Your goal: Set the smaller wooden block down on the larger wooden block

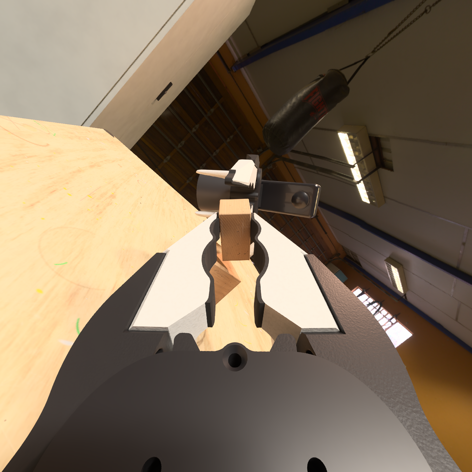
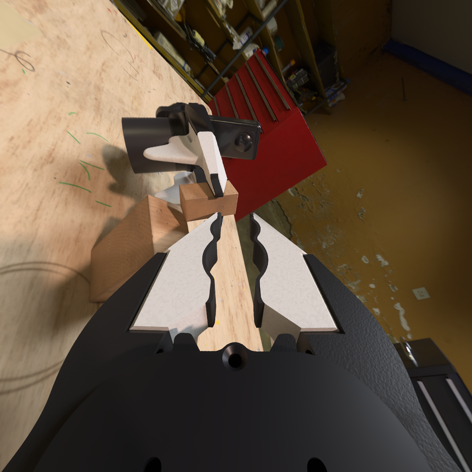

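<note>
My left gripper is shut on the smaller wooden block and holds it at its fingertips above the table. Below it lies the larger wooden block, partly hidden by my fingers. In the right wrist view the smaller block hangs in the left gripper just past the far end of the larger block, which lies on the table. I cannot tell whether the two blocks touch. My right gripper is open and empty, its tips just short of the smaller block. It also shows in the left wrist view, facing the left gripper from behind the block.
The plywood table ends close to the blocks on the right; its edge runs diagonally. Beyond the edge stand a red drawer cabinet and cluttered shelves. A black punching bag hangs beyond the table.
</note>
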You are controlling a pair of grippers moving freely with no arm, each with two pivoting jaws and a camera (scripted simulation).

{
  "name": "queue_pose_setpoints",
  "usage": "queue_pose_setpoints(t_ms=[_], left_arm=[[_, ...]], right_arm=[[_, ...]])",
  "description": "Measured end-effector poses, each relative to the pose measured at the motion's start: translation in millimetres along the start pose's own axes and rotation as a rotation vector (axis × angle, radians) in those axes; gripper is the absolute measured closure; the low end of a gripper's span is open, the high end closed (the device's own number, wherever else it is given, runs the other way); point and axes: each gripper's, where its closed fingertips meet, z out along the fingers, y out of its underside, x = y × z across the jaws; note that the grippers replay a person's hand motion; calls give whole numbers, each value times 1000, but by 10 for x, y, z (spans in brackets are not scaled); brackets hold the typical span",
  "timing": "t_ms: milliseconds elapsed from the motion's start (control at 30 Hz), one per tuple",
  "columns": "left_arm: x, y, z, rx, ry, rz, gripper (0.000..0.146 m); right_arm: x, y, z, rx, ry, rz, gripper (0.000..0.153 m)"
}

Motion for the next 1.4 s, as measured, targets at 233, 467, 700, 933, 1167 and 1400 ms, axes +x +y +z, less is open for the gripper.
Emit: queue_pose_setpoints(t_ms=[233,467,700,933,1167,1400], left_arm=[[81,57,38,-41,34,19,123],[269,22,83,-13,159,126,124],[301,-17,81,-47,21,409,124],[321,108,189,-125,-135,765,124],[158,219,221,-181,-256,895,123],[37,253,197,-220,-298,896,123]], right_arm=[[-34,-66,-53,46,-50,65,131],[113,-195,-451,-44,-11,120,131],[957,509,-2198,-627,190,459,131],[1120,1758,-4026,-1106,473,1163,131],[584,2784,-4294,-1284,494,1534,131],[393,3303,-4411,-1459,511,1513,131]])
